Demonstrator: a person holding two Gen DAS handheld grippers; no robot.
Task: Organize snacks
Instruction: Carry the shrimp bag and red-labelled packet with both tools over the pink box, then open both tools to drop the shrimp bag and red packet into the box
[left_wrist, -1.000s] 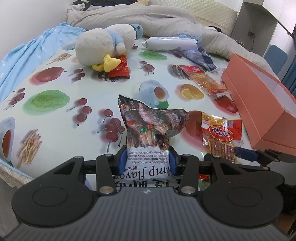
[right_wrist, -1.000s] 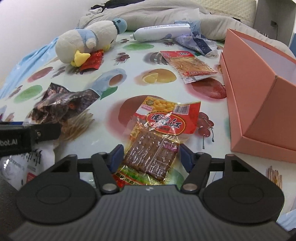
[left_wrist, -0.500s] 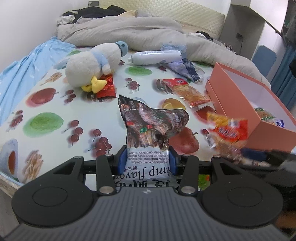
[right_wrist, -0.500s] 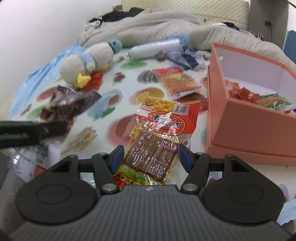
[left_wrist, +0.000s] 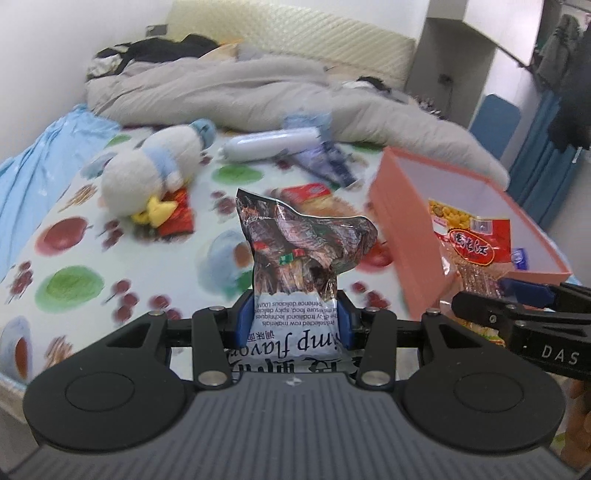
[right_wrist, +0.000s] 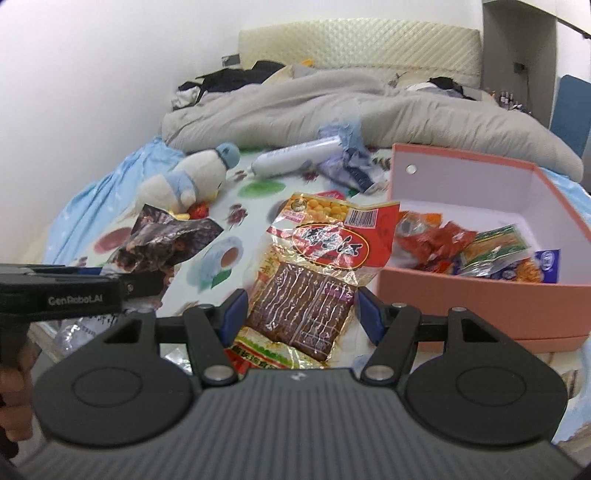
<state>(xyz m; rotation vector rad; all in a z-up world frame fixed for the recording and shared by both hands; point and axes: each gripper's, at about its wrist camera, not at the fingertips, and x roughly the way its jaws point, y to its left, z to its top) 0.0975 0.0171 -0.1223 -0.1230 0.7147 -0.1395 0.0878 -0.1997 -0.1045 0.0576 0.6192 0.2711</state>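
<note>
Both packets looked light and crinkly-slippery, so pinching the flat sealed end seemed smart: the left gripper (left_wrist: 293, 320) was clamped on the shrimp snack bag (left_wrist: 301, 258) above the bed, the right gripper (right_wrist: 301, 314) on the red tofu packet (right_wrist: 317, 266) beside the pink box (right_wrist: 461, 284).

The box (right_wrist: 461, 284) sits on the bed (left_wrist: 66, 258) at the right, with packets inside. Left of it lie a flat snack packet (left_wrist: 314, 194), a bottle (left_wrist: 269, 146) farther back, and a plush toy (left_wrist: 155, 177) on a small packet (left_wrist: 177, 218). A quilt (left_wrist: 240, 88) lies behind them.
</note>
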